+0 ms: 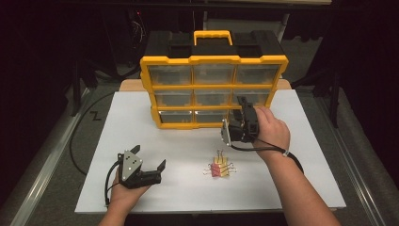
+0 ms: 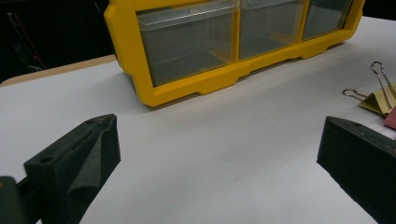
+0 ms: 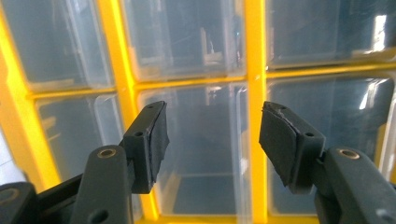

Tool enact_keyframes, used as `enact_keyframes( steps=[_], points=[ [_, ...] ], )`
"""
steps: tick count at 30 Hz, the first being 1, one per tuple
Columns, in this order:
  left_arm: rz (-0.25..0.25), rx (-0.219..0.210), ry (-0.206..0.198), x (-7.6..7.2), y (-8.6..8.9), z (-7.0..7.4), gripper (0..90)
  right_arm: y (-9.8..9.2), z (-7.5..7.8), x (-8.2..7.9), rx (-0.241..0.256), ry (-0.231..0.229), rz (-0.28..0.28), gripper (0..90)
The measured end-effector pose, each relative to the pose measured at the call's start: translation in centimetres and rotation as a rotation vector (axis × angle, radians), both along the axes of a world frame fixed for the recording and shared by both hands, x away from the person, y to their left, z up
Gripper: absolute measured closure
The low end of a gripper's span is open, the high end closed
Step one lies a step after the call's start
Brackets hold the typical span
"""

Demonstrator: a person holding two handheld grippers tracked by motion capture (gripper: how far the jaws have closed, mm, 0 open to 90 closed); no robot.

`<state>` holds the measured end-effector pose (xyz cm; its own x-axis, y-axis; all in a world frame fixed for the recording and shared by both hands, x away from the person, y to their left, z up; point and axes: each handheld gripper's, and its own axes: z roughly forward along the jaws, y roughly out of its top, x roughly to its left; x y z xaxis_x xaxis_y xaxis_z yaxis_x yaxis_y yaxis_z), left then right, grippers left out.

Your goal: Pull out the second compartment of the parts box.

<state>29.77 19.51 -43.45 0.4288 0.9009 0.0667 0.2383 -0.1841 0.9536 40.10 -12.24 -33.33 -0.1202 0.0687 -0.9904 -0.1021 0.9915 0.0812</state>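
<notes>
A yellow and black organizer (image 1: 214, 60) with clear drawers stands at the back of the white table (image 1: 301, 141). My right gripper (image 1: 243, 107) is held close against its lower right drawers. In the right gripper view that gripper (image 3: 212, 135) is open, with a clear drawer (image 3: 201, 154) seen between its jaws and nothing gripped. Near the front left my left gripper (image 1: 150, 156) rests low, jaws wide apart and empty (image 2: 217, 154). A small heap of yellow and pink binder clips (image 1: 219, 168) lies on the table between the hands, at the right edge (image 2: 380, 93) of the left gripper view.
The organizer's bottom left drawer (image 2: 187, 44) faces the left gripper across bare white tabletop. A wooden board edge (image 1: 129, 84) shows behind the table. Dark floor and metal rails (image 1: 42, 165) flank it.
</notes>
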Motion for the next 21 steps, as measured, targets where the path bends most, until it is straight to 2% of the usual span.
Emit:
enact_keyframes(
  steps=[1, 3, 8, 9, 11, 14, 21],
  points=[
    [-0.001, -0.001, -0.002, 0.0, 0.0, 0.0, 0.2, 0.2, 0.3, 0.0, 0.018, -0.008, 0.004, 45.6],
    [-0.005, 0.000, -0.004, -0.1, -0.1, 0.0, 0.2, 0.5, 0.7, 0.0, 0.023, -0.016, 0.011, 46.4],
    [-0.009, 0.001, 0.002, 0.0, -0.1, 0.0, 0.2, 1.0, 1.5, 0.0, 0.012, -0.026, 0.019, 48.0],
    [-0.010, 0.000, 0.002, 0.0, -0.1, 0.0, 0.2, 1.2, 1.6, 0.0, 0.026, -0.027, 0.017, 49.3],
    [-0.013, 0.000, 0.002, 0.0, -0.1, 0.0, 0.2, 1.5, 2.2, 0.1, 0.017, -0.041, 0.032, 49.7],
    [-0.014, -0.003, 0.001, -0.1, -0.1, 0.0, 0.2, 1.9, 2.7, 0.2, 0.034, -0.040, 0.027, 50.5],
    [-0.018, -0.010, -0.005, -0.2, -0.1, 0.1, 0.2, 2.8, 3.9, 0.7, 0.021, -0.059, 0.033, 52.6]
  ],
)
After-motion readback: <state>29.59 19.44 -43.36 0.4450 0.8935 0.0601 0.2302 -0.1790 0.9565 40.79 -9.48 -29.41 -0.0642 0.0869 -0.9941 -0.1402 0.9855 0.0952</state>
